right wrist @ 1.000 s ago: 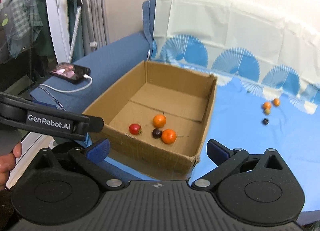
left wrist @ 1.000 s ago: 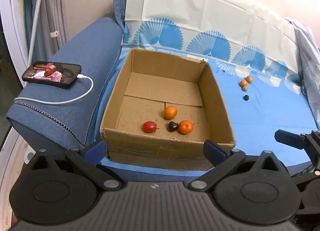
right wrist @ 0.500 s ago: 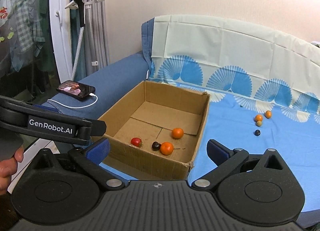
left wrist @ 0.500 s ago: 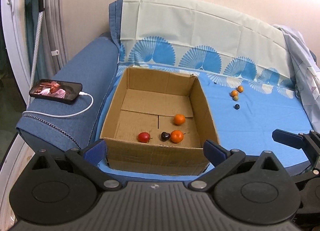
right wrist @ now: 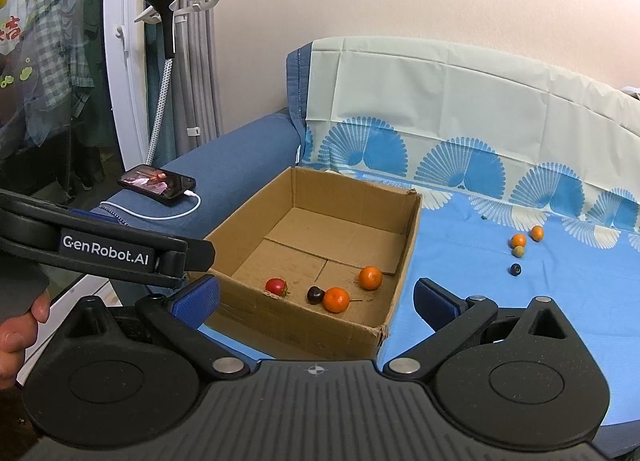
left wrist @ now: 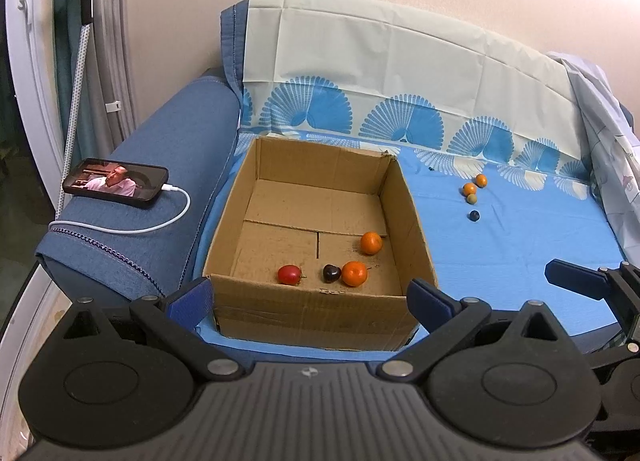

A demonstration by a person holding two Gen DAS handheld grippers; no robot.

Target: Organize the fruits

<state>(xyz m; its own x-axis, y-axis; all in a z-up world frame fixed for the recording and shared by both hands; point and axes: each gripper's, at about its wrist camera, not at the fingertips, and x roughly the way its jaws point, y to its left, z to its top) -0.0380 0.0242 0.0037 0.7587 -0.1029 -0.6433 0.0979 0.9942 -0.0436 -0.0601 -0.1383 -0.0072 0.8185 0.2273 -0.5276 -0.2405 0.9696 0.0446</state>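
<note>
Cardboard box [left wrist: 320,313] collects four fruits at its near floor | four loose fruits [left wrist: 472,197] wait far right on blue sheet [left wrist: 520,245] | left gripper [left wrist: 308,301] and right gripper [right wrist: 316,301] both spread wide, empty, poised near box for next pick

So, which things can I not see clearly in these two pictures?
- Small fruits on the blue sheet: too small in both views to name their kind.
- Box floor by the near wall: hidden by that wall in both views.
- Phone screen: too small to read.
- Right gripper in the left view: cut off by the right edge.
- Person's hand: cut off by the left edge.
</note>
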